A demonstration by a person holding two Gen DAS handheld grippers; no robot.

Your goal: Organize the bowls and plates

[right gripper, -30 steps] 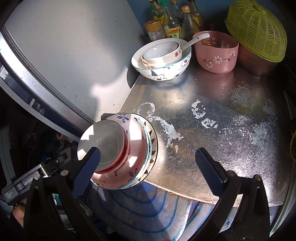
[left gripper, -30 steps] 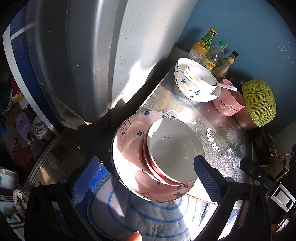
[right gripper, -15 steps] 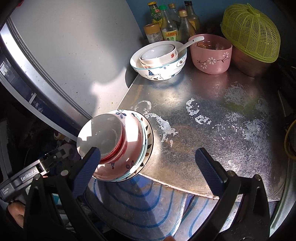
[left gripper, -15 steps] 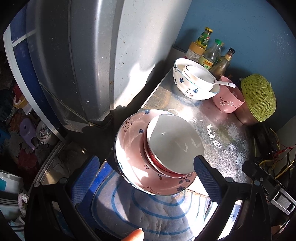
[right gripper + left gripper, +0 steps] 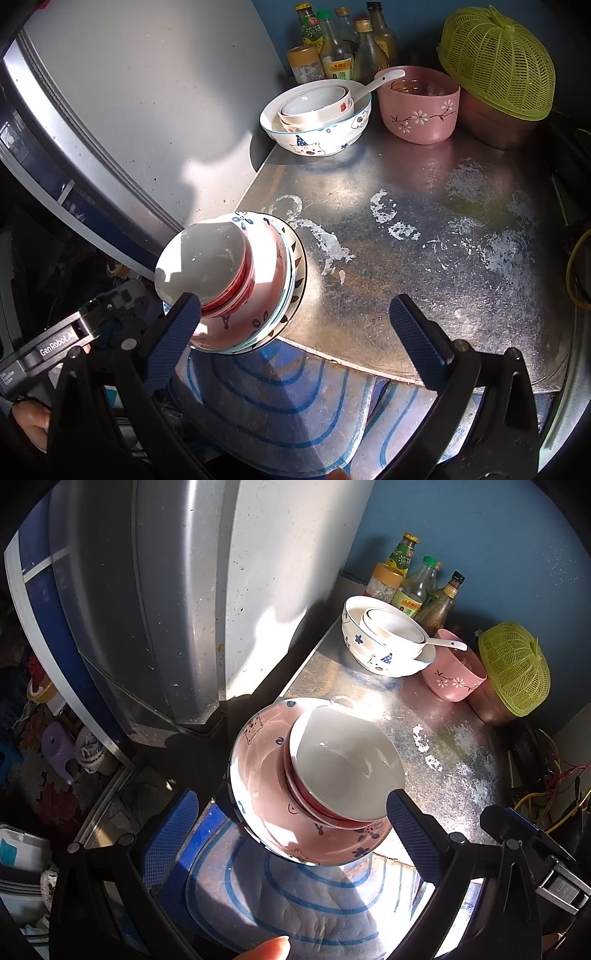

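Note:
A stack of dishes stands at the front left corner of the metal counter. A white bowl with a red outside tops it, nested in a pink patterned bowl over blue-rimmed plates. My left gripper is open, and its fingers reach either side of the stack without touching it. My right gripper is open too, with the stack just past its left finger. At the back, a white bear-print bowl holds a smaller bowl and a spoon.
A pink flowered bowl, a green mesh cover on a metal pot and several bottles line the blue back wall. A grey fridge stands left of the counter. Blue-striped cloth lies below the front edge; wires hang at the right.
Both views have shifted only slightly. The stack has not moved and both grippers stay open.

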